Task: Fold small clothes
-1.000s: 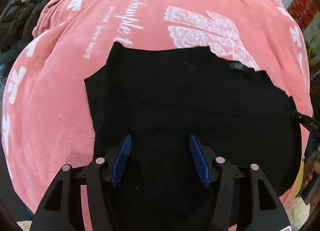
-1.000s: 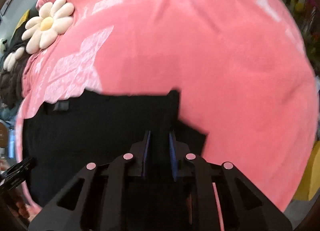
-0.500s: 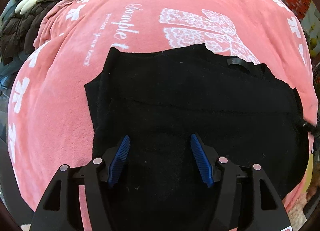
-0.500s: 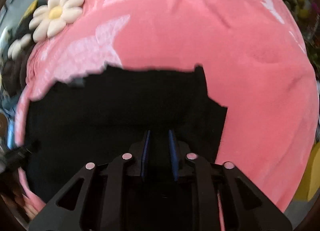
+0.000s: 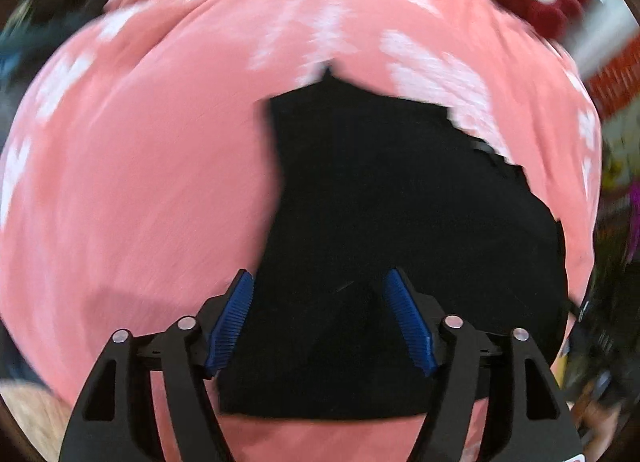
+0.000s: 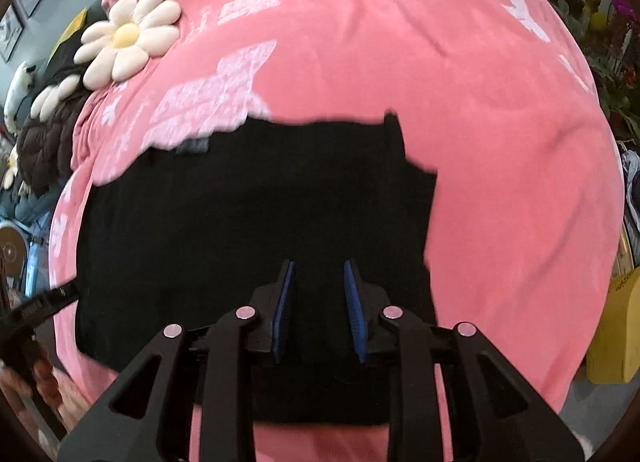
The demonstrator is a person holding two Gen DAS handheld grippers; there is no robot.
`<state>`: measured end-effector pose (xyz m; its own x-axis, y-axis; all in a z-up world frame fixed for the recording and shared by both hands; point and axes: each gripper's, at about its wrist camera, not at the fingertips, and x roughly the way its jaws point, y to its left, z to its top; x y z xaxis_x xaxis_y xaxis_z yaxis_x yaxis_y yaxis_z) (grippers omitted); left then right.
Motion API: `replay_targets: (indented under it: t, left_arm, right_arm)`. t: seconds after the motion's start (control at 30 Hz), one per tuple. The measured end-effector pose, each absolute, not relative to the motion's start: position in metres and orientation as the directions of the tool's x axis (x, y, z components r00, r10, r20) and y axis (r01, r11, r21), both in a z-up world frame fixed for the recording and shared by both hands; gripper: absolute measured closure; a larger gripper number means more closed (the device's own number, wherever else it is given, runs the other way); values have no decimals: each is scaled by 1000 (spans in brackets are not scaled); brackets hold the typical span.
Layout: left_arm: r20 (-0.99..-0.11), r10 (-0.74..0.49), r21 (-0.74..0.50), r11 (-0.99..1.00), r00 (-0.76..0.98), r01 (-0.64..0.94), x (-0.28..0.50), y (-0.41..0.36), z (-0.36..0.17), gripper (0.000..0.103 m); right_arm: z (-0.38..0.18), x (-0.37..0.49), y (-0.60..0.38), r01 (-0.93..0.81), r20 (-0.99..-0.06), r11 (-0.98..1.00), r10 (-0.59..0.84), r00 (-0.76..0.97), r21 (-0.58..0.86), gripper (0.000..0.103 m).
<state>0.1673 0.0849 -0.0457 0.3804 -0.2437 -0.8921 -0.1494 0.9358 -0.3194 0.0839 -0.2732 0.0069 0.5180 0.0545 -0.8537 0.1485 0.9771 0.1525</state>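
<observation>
Since the earlier frames both views have slid sideways over the black garment (image 5: 400,222), and both pairs of jaws have just been opening; the left gripper (image 5: 318,302) stands wide, nothing clamped; the garment lies flat on the pink blanket (image 5: 140,182); the right gripper (image 6: 320,294) is narrowly parted above the dark cloth, pads not pressing; a daisy cushion (image 6: 128,36) sits far left.

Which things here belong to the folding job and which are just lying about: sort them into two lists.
Part of the job:
- black garment, spread flat
- pink blanket beneath it
- left gripper, open over the garment
- right gripper, jaws just opening, a gap between the pads

Just lying about:
- daisy cushion
- dark puffy jacket
- yellow object
</observation>
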Motion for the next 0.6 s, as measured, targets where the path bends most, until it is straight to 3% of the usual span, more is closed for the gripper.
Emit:
replay_targets:
  t: [0.1, 0.17, 0.27, 0.37, 0.4, 0.43, 0.47, 0.5, 0.6]
  left_arm:
    - [-902, -282, -365, 902, 326, -229, 149, 105, -67, 36]
    - [-882, -319, -415, 873, 346, -254, 135, 114, -73, 35]
    - [-879, -316, -412, 881, 358, -232, 126, 110, -74, 35]
    - [-862, -317, -415, 889, 395, -193, 122, 106, -74, 36]
    - [-858, -320, -418, 889, 402, -185, 121, 106, -75, 39]
    - [-850, -333, -429, 886, 408, -172, 120, 106, -74, 57]
    - [-845, -353, -445, 880, 401, -163, 120, 108, -74, 88]
    - [-843, -375, -461, 872, 385, -162, 121, 110, -75, 99]
    - [-813, -443, -530, 831, 377, -167, 117, 118, -63, 99]
  right_arm:
    - [-6, 59, -268, 167, -869, 978, 29, 494, 127, 71]
    - [-8, 40, -274, 202, -872, 974, -9, 489, 104, 49]
    - [-12, 22, -289, 264, -884, 959, -32, 466, 105, 34]
    - [-28, 18, -309, 331, -901, 921, 44, 431, 203, 32]
    - [-32, 18, -314, 337, -902, 912, 74, 426, 234, 33]
    - [-39, 21, -317, 337, -899, 900, 118, 422, 276, 54]
    - [-42, 22, -318, 337, -896, 893, 143, 420, 300, 84]
    - [-42, 24, -319, 336, -889, 881, 174, 424, 333, 93]
    - [-14, 16, -315, 295, -868, 899, 157, 471, 323, 95]
